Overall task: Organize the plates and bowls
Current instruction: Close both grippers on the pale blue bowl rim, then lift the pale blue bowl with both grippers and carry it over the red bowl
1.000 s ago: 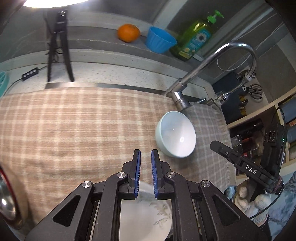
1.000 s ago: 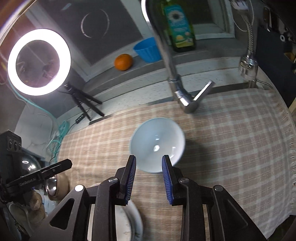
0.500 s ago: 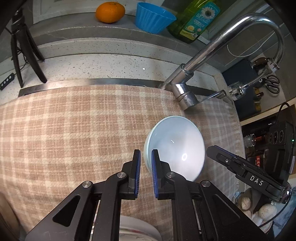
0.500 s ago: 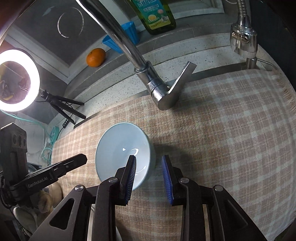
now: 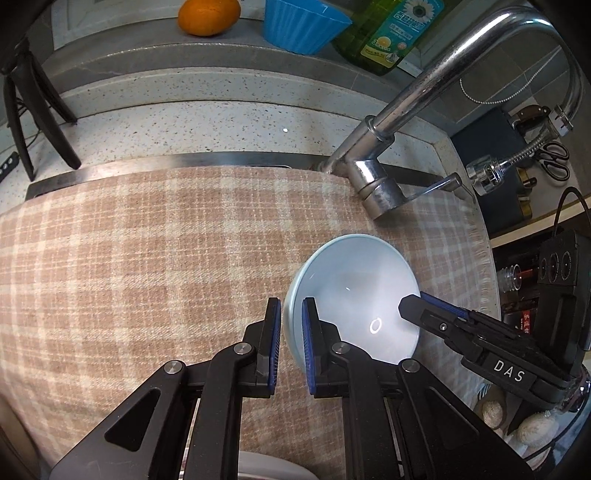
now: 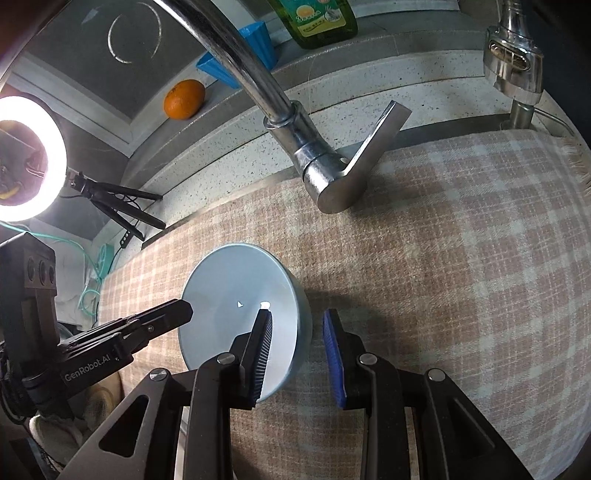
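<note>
The left gripper [image 5: 291, 343] has its fingers narrowly parted astride the near rim of the bowl [image 5: 354, 299]; the right gripper [image 6: 297, 354] straddles the opposite rim, wider apart. The smooth, pale-blue glazed bowl sits on checked woven cloth [image 5: 129, 258] just before the chrome faucet [image 5: 373, 184]. Grasping seems underway; next, close and lift.

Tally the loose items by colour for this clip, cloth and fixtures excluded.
Pale blue: 1, the bowl
Bright blue: 1, the cup
Orange: 1, the orange
Green: 1, the soap bottle
White: 1, the plate
Total: 5
</note>
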